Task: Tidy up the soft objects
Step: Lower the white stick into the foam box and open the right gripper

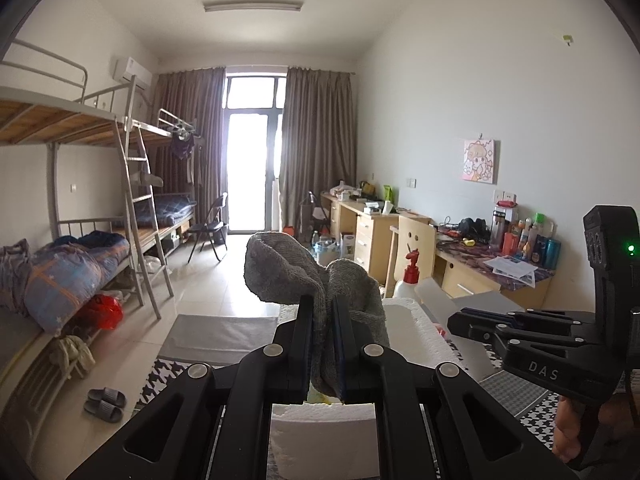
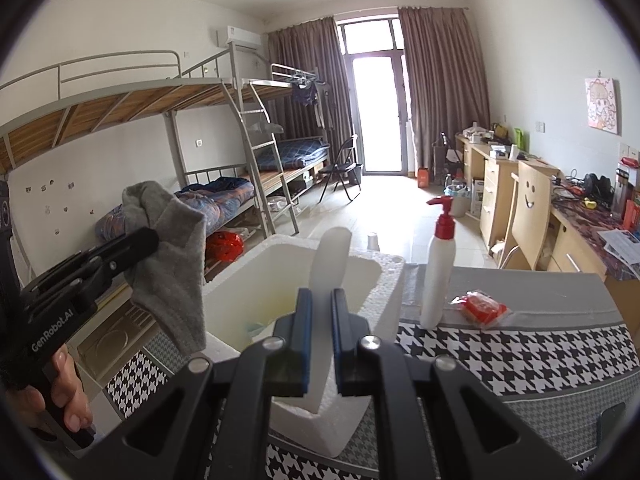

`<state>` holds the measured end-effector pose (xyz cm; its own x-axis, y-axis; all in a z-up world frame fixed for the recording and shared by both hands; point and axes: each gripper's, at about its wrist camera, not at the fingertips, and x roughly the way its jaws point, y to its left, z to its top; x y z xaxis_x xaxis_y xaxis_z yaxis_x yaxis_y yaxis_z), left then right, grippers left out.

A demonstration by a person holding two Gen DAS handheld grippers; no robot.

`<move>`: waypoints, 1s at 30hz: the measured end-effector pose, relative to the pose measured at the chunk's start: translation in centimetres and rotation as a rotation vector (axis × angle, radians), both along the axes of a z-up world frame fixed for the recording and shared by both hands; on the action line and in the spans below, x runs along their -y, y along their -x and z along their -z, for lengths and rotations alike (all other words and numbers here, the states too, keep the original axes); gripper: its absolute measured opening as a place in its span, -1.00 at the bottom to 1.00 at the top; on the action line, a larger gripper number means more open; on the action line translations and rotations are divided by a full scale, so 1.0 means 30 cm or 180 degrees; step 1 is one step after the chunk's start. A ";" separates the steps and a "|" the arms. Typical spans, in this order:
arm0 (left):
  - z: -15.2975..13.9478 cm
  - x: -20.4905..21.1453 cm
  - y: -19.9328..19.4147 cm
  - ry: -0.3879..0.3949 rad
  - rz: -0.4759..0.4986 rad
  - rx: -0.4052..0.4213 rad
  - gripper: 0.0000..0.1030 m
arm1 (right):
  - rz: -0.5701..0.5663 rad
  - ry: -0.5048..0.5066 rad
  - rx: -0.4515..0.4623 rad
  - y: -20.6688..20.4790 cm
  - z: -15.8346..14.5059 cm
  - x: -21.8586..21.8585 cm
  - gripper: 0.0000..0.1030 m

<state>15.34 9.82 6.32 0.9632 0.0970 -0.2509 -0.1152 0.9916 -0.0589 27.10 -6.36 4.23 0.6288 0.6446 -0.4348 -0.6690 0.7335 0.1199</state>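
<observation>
The left gripper [image 1: 323, 304] was closed tight on a grey towel [image 1: 304, 276], held in the air just beside the white foam box [image 2: 320, 280]. The right gripper [image 2: 321, 300] pinched a white foam piece [image 2: 330, 256] standing up over the box, on the houndstooth cloth [image 2: 500, 356].

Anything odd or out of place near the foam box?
Mostly tidy. The white foam box shows a yellowish stain on its inner floor. A crumpled red plastic packet lies loose beside the upright white pump bottle.
</observation>
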 end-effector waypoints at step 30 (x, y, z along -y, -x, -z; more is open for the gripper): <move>0.037 -0.086 0.005 0.0172 0.0051 -0.0004 -0.81 | -0.0161 0.0228 -0.0257 -0.071 0.074 -0.159 0.02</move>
<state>15.18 12.41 5.22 0.9642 0.0677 -0.2564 -0.0993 0.9887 -0.1124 29.24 -1.60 2.01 0.5573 0.6402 -0.5288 -0.6958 0.7076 0.1233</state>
